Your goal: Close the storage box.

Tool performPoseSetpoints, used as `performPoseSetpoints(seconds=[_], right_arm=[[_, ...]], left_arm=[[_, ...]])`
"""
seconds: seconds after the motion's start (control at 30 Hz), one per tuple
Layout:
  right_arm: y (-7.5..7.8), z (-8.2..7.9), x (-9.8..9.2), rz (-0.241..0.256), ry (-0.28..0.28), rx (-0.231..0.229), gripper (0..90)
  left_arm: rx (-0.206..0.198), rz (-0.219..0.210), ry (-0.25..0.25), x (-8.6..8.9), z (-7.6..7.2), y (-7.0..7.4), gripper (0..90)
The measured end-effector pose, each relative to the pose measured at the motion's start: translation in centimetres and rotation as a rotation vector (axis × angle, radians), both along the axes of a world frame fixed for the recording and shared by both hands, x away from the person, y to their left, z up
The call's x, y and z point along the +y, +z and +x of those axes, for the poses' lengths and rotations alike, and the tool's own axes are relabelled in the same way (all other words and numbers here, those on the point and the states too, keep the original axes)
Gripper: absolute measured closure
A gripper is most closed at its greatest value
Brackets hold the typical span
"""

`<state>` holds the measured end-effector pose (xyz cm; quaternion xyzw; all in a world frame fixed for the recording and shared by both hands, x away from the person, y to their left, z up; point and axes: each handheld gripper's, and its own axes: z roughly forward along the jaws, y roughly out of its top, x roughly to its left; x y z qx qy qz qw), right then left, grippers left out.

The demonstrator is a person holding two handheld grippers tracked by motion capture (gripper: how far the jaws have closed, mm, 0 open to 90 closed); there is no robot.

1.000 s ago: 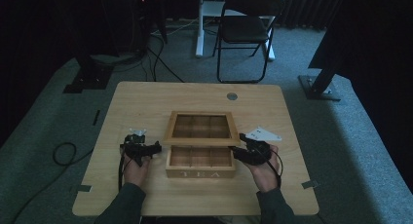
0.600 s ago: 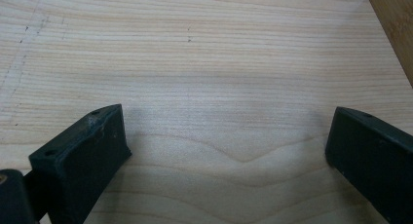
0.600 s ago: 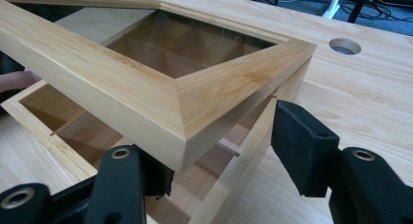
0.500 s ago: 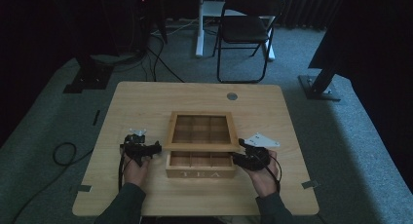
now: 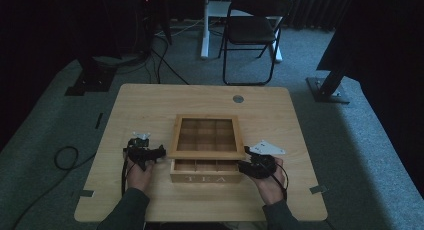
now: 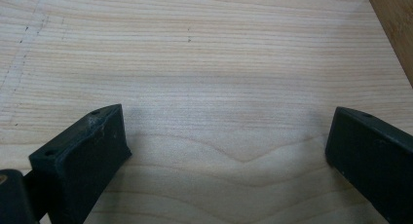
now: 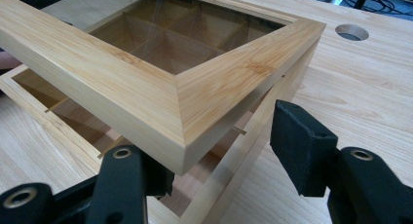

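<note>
So the tea box [image 5: 205, 157] sits mid-counter [image 5: 150, 102], lid [image 7: 160, 83] part-raised. The right claw [image 7: 219, 151] is spread, one jaw tucked under the lid's front corner, mid-lift. The left claw [image 6: 224, 146] hangs wide apart over bare wood beside the box. Next move probably needs steady upward tipping without the lid slipping off.
</note>
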<state>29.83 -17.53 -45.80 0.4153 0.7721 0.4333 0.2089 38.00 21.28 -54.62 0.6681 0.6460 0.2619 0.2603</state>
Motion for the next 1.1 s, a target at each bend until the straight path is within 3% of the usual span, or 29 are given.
performPoseSetpoints(seconds=[1.1], right_arm=[[-1.2,-0.8,-0.4,0.002,0.005,0.030,44.8]], left_arm=[[0.000,0.000,0.000,0.0,0.0,0.0,1.6]])
